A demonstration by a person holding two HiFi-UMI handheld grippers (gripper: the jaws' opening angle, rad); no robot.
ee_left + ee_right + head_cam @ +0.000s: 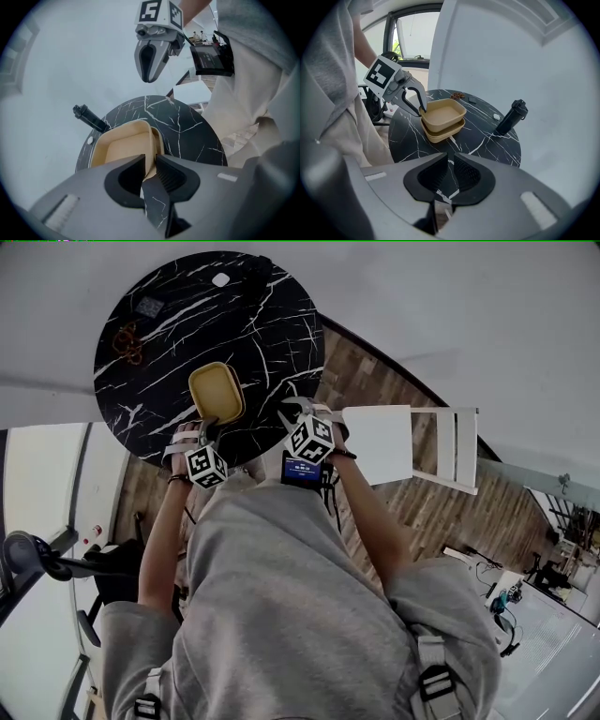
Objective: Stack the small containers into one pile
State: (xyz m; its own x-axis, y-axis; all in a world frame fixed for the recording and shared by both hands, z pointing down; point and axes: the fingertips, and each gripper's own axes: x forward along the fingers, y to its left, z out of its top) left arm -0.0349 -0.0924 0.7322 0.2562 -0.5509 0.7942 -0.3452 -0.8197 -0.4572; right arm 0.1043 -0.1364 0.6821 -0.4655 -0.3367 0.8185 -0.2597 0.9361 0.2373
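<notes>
Marble table [262, 324]: tan containers [443, 119] stacked; left tongs [150, 161] apart astride rim [153, 136]; right tongs [450, 161] apart, empty.

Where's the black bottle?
In the right gripper view, the black bottle stands near the round table's right edge, right of the stacked tan containers.

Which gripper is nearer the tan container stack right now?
Left. The left gripper straddles the near rim of the top container. The right gripper hangs apart from it over the black table, with nothing between its jaws.
</notes>
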